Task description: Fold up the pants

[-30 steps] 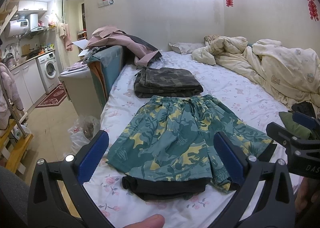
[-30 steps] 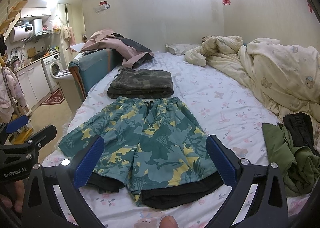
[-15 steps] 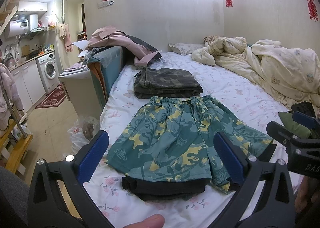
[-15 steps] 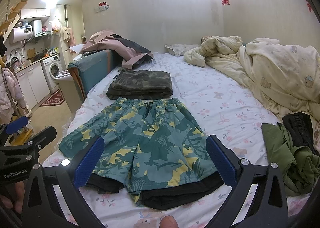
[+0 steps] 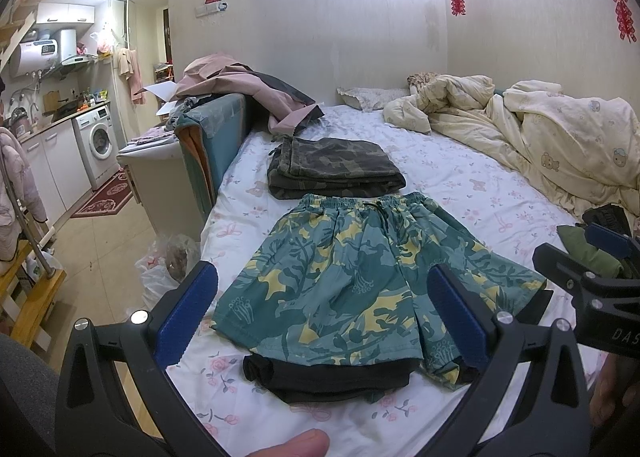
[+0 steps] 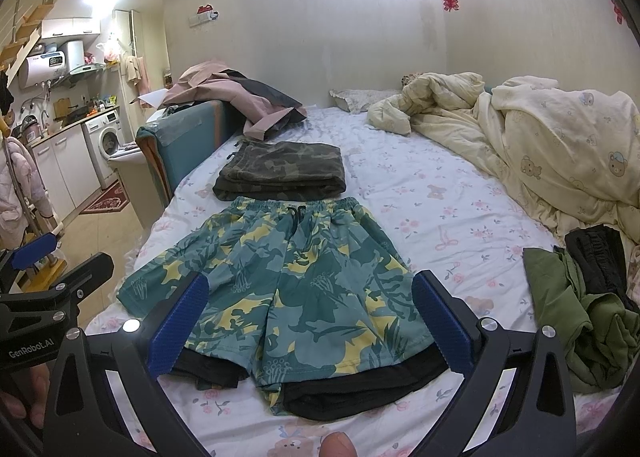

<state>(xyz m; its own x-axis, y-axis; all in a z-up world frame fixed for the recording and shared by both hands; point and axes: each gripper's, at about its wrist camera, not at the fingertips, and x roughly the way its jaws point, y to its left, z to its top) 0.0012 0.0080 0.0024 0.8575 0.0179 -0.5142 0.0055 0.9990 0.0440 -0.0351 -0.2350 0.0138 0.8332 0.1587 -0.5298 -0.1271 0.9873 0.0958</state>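
Bed (image 5: 460, 177) bears one flat shorts (image 5: 360, 281); both grippers, left gripper (image 5: 324, 317) and right gripper (image 6: 308, 321), gape empty.

**Floral shorts lying flat on the bed**

The shorts (image 5: 360, 281) (image 6: 288, 281) are lying spread flat on the flowered sheet, waistband pointing toward the far wall and the 2 leg openings facing the cameras. The fabric is showing a teal, dark green and yellow leaf print, with a dark drawstring tied at the middle of the gathered elastic waistband. A black inner lining is sticking out below both hems. The legs are fanning slightly apart, and the waistband is sitting just beside the near edge of a folded camouflage garment.
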